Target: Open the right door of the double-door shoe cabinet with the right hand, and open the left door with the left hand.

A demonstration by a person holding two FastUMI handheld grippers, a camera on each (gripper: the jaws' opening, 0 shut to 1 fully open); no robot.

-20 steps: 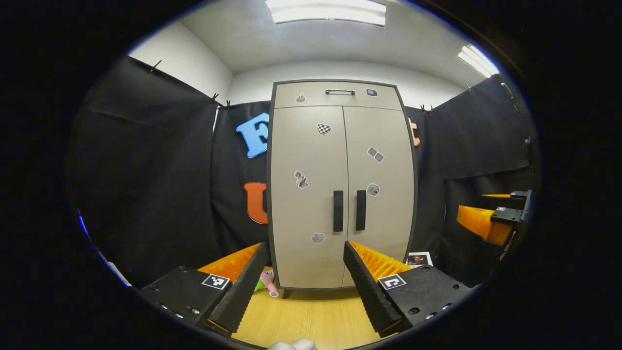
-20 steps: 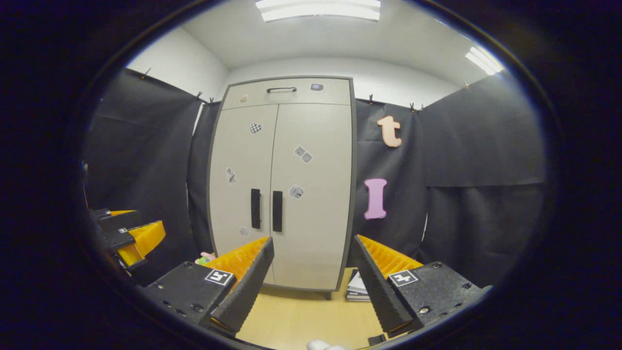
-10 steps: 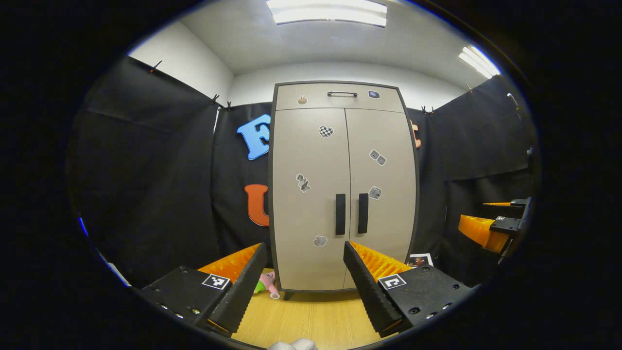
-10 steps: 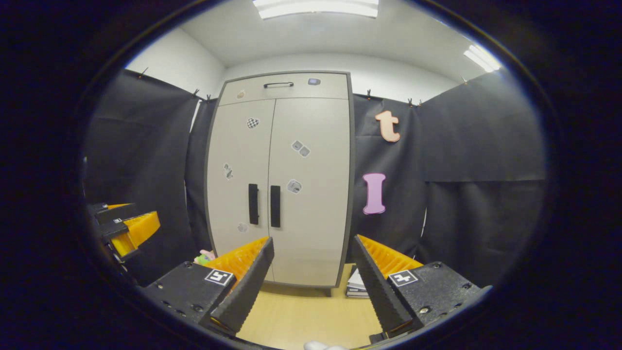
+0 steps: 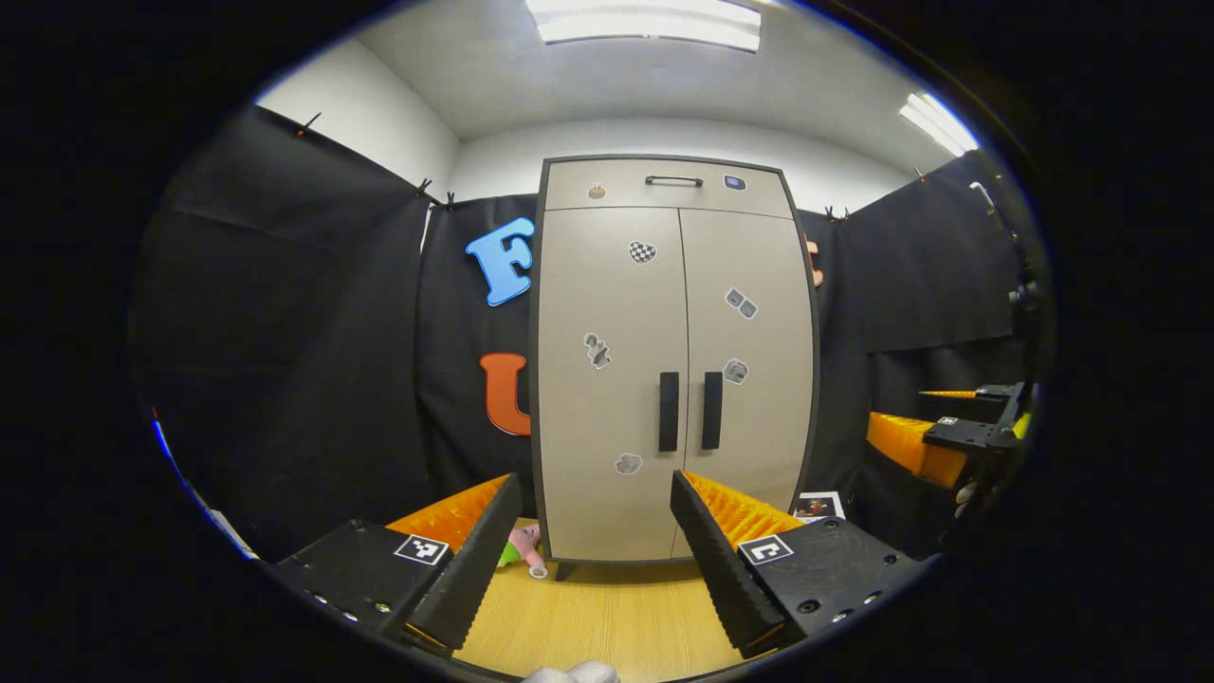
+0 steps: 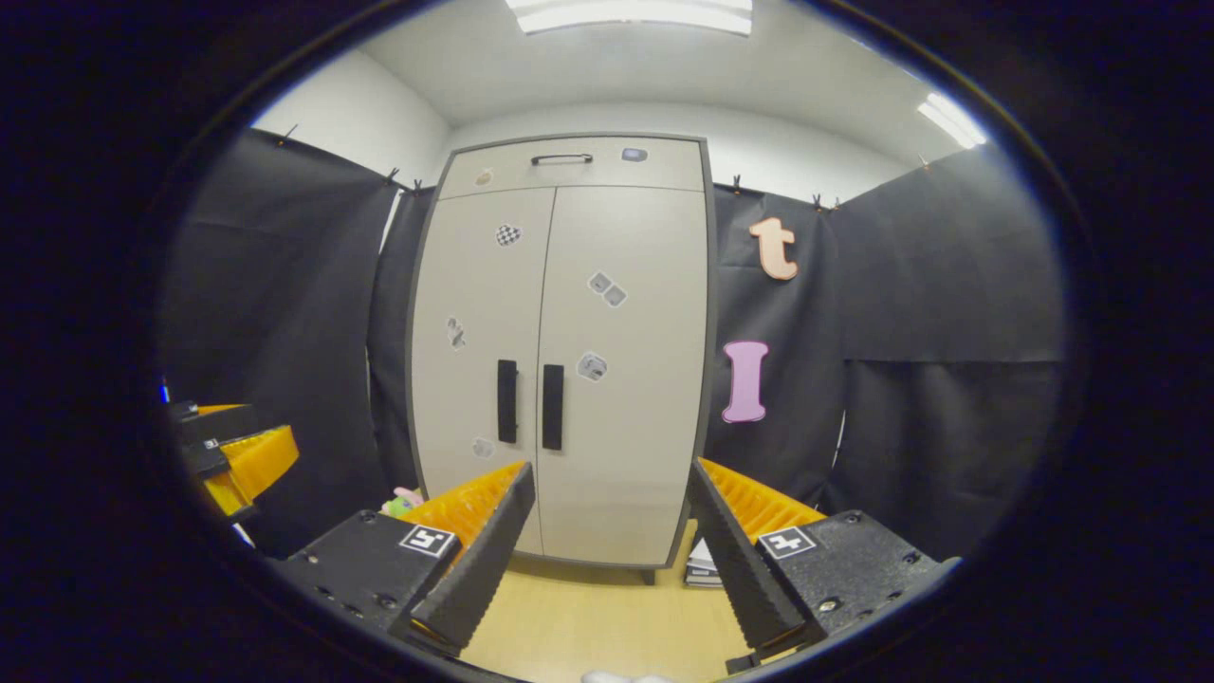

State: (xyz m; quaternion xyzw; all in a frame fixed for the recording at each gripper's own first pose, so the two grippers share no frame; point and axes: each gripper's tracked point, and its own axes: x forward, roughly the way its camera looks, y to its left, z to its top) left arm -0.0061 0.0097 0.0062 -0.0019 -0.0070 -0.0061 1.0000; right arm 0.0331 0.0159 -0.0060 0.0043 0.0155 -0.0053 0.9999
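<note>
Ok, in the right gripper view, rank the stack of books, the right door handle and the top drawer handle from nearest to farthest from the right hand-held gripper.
1. Stack of books: on the floor by the cabinet's right foot, just beyond the right hand-held gripper.
2. Right door handle: mid-height on the cabinet front.
3. Top drawer handle: highest up.

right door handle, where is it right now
In the right gripper view the right door handle is a black vertical bar on the closed right door, beside the centre seam and the left door's handle.

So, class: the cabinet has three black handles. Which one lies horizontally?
The top drawer handle, a thin horizontal bar above the doors. The left door handle and right door handle both stand upright, side by side at the centre seam.
</note>
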